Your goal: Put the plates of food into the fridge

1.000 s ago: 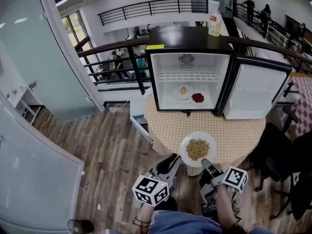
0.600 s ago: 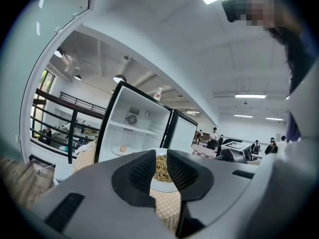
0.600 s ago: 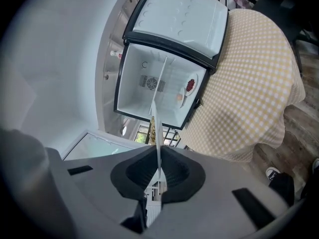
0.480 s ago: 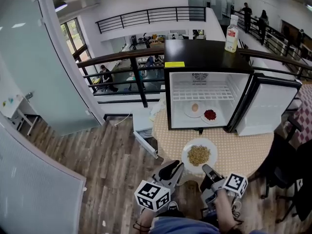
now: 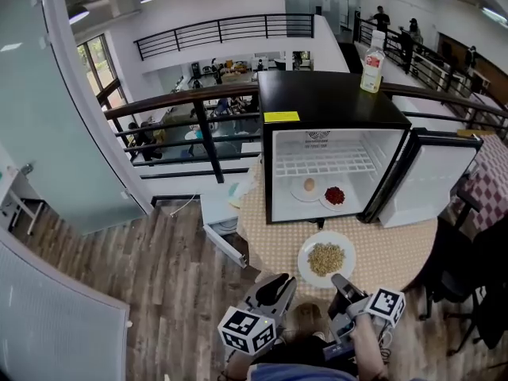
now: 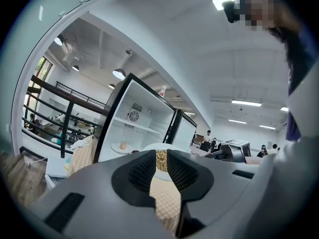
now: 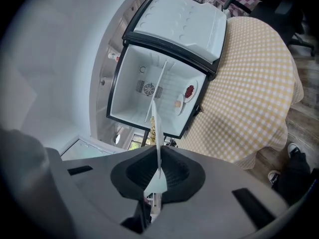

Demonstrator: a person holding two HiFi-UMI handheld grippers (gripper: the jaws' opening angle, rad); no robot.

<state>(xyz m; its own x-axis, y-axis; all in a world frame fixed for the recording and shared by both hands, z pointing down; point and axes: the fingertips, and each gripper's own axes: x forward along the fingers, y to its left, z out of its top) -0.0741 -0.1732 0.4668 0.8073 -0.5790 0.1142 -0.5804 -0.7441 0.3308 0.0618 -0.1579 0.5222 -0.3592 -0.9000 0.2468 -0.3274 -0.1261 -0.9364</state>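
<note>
A white plate of yellowish grains [image 5: 326, 259] hovers over the near part of the round checked table [image 5: 389, 248]. My right gripper [image 5: 341, 280] is shut on its near rim; in the right gripper view the plate [image 7: 158, 128] shows edge-on between the pads. My left gripper [image 5: 279, 286] hangs just left of the plate with its jaws close together and nothing between them. Through their narrow slit the left gripper view shows the grains [image 6: 161, 159]. The black mini fridge [image 5: 333, 101] stands open ahead. On its floor lie a plate with an egg-like item [image 5: 308, 187] and a plate of red food [image 5: 334, 196].
The fridge door [image 5: 417, 182] swings out to the right over the table. A bottle [image 5: 372, 51] stands on the fridge top. A dark railing [image 5: 190, 105] runs behind the fridge. Dark chairs [image 5: 468, 284] crowd the table's right side. Wooden floor lies to the left.
The whole head view has shifted, and the fridge now sits a little lower and further right. Both grippers have moved along with the plate, which stays held in the right one.
</note>
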